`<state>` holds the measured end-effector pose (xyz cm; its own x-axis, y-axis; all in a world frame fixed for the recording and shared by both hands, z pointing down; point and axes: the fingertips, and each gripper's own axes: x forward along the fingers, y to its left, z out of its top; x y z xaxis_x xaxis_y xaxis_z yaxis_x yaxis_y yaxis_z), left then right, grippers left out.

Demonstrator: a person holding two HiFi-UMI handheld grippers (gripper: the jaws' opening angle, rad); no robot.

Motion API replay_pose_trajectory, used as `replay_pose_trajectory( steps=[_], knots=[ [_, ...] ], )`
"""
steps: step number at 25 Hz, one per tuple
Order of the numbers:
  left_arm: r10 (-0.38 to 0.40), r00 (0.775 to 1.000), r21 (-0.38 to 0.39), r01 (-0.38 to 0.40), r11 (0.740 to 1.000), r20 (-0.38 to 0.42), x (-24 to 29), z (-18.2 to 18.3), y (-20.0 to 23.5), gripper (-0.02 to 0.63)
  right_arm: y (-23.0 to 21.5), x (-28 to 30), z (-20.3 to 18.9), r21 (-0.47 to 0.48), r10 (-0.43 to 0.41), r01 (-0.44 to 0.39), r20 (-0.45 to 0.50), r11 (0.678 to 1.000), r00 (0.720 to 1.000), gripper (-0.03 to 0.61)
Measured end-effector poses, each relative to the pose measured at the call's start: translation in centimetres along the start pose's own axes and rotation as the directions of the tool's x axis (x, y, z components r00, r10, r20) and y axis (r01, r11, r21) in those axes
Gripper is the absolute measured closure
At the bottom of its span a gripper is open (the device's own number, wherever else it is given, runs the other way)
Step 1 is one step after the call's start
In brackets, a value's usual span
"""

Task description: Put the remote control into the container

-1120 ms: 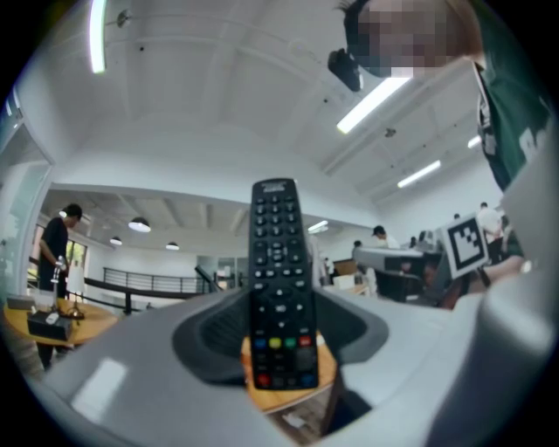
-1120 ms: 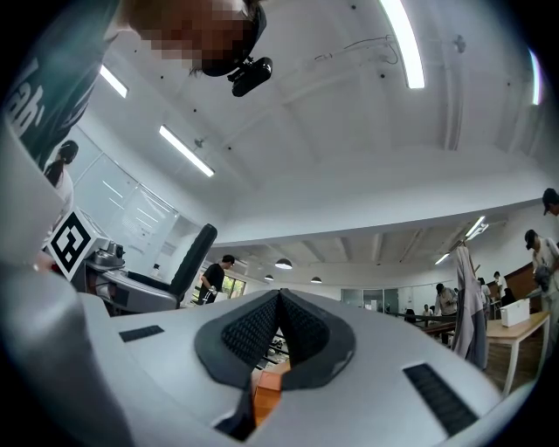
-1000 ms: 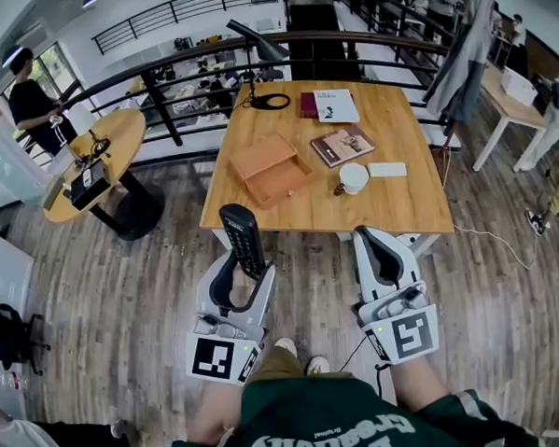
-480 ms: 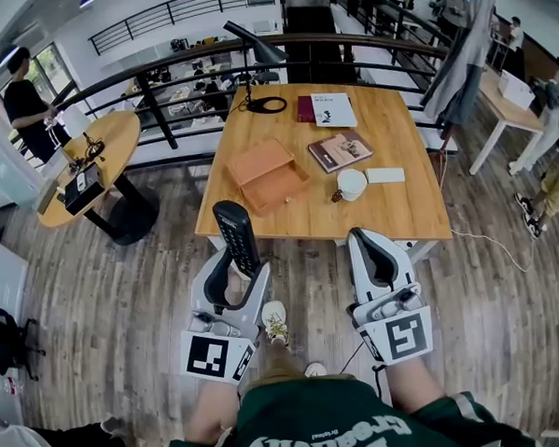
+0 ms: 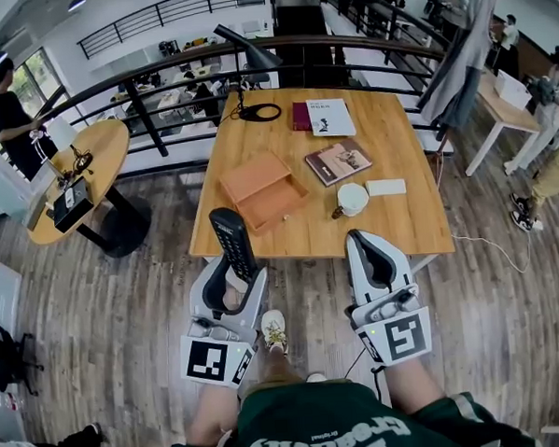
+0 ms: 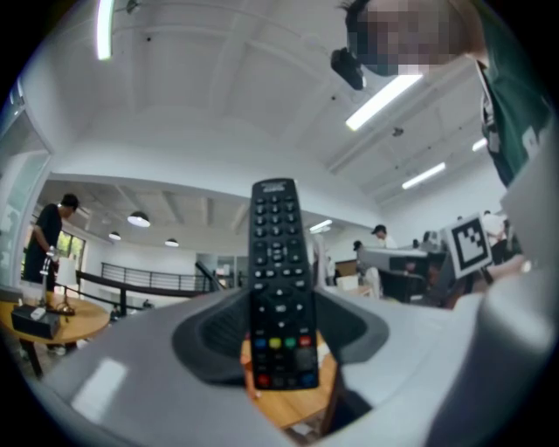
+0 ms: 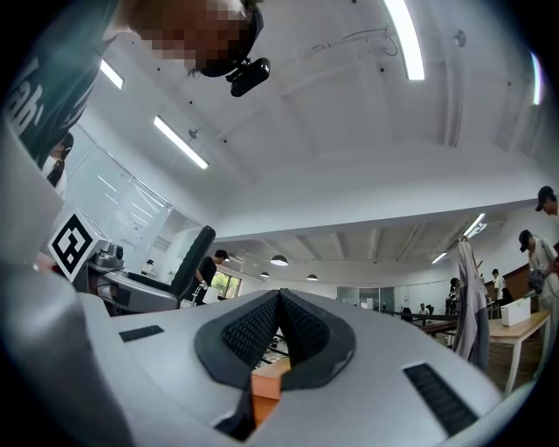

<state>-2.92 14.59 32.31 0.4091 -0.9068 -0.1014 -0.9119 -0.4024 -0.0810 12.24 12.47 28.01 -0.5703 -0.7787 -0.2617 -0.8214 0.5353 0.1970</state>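
Spanning the view ahead, the wooden desk (image 5: 401, 225) carries the shallow wooden container (image 5: 264, 189) on its left half. Near the desk's front edge, the left tool (image 5: 230, 265) clamps the black remote control (image 5: 232, 241) upright, apart from the container. The right tool (image 5: 365, 241) is closed and empty.

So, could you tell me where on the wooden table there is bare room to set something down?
Bare: the table's right strip past the brown book and white pad; the near edge before the cup; the wood between cable loop and wooden box. Crowded between box, book and cup.
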Motion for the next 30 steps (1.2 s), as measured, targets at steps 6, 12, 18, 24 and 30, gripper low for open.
replay_pose_trajectory(
  steps=[6,12,18,24,30],
  knots=[
    [-0.023,1.000,-0.007,0.023,1.000,-0.012,5.0,-1.7,3.4,0.387,-2.5,5.2,-2.8,0.014,-0.029,0.030,-0.016,0.999,0.999,0.563],
    [-0.045,0.999,-0.015,0.044,0.999,-0.022,9.8,-3.2,7.4,0.387,-4.5,11.0,-5.8,0.021,-0.064,0.064,-0.036,0.998,0.997,0.563],
    [-0.067,0.997,-0.012,0.067,0.998,-0.038,14.2,-4.6,11.3,0.387,-5.2,16.4,-7.8,0.004,-0.049,0.049,-0.037,0.999,0.998,0.563],
    [-0.091,0.995,-0.019,0.090,0.996,-0.048,17.7,-5.7,14.8,0.387,-6.0,21.3,-9.5,-0.035,-0.052,0.050,-0.045,0.998,0.998,0.563],
    [-0.124,0.992,-0.019,0.123,0.992,-0.035,20.1,-6.3,17.8,0.387,-6.2,25.2,-10.6,-0.052,-0.064,0.062,-0.055,0.997,0.996,0.563]
  ],
)
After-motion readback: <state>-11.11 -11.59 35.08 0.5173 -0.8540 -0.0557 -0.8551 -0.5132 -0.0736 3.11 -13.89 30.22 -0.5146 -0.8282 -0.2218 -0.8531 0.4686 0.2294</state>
